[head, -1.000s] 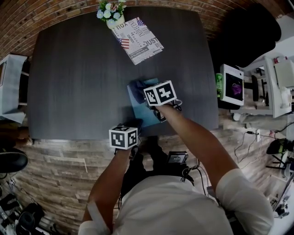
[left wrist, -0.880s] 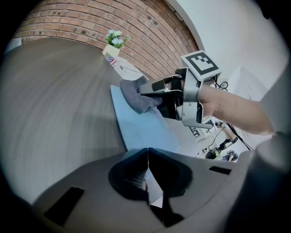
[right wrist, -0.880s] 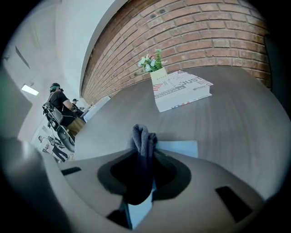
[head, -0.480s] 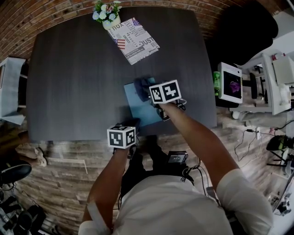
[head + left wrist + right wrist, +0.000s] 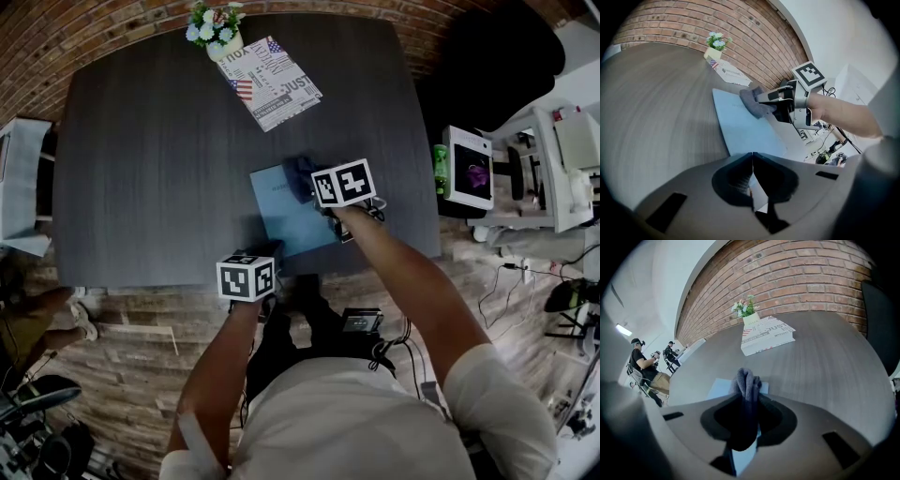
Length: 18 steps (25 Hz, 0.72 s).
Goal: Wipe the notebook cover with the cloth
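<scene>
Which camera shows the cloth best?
The left gripper view: the cloth shows from the side, held by the right gripper on the notebook. The right gripper view shows it bunched between the jaws; the head view, little of it.

At the far edge of your dark wooden table (image 5: pixel 141 150), a small pot of flowers (image 5: pixel 215 25) stands just beside a newspaper-print booklet (image 5: pixel 274 81) with a flag on it. A brick wall (image 5: pixel 811 273) runs behind. A black chair (image 5: pixel 497 66) sits to your right, and two seated people (image 5: pixel 647 363) to your left.
</scene>
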Available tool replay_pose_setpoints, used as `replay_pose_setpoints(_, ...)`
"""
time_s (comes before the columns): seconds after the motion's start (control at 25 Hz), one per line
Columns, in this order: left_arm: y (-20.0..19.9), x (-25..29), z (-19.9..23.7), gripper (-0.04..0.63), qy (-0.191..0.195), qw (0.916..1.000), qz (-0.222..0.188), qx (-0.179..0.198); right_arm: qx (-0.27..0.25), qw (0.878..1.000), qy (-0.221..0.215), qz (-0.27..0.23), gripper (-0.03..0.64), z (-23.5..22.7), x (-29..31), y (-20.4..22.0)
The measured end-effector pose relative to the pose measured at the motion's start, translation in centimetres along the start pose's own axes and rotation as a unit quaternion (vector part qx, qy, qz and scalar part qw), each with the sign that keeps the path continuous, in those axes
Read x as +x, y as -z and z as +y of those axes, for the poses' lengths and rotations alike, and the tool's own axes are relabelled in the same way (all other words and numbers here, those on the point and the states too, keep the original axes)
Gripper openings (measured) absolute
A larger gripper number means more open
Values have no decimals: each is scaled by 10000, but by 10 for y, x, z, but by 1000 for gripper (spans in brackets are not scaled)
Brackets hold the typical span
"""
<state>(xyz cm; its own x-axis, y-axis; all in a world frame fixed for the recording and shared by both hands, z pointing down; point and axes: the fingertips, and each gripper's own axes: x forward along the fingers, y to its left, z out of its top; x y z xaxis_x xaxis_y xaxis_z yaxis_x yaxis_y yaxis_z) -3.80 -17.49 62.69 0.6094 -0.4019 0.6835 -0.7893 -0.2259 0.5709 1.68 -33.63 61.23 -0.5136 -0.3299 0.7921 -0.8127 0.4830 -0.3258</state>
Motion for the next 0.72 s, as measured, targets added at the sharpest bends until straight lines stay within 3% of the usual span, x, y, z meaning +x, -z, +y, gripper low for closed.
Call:
replay_pose_setpoints(0.36,0,0,-1,18,12,10000,-1,19,-103,9990,425,58,85,-25,-12,1)
replay_pose_setpoints(0.72,0,0,-10,96,154,9998,-89,22,-425,9927,1126,27,83,-52,-34,-1)
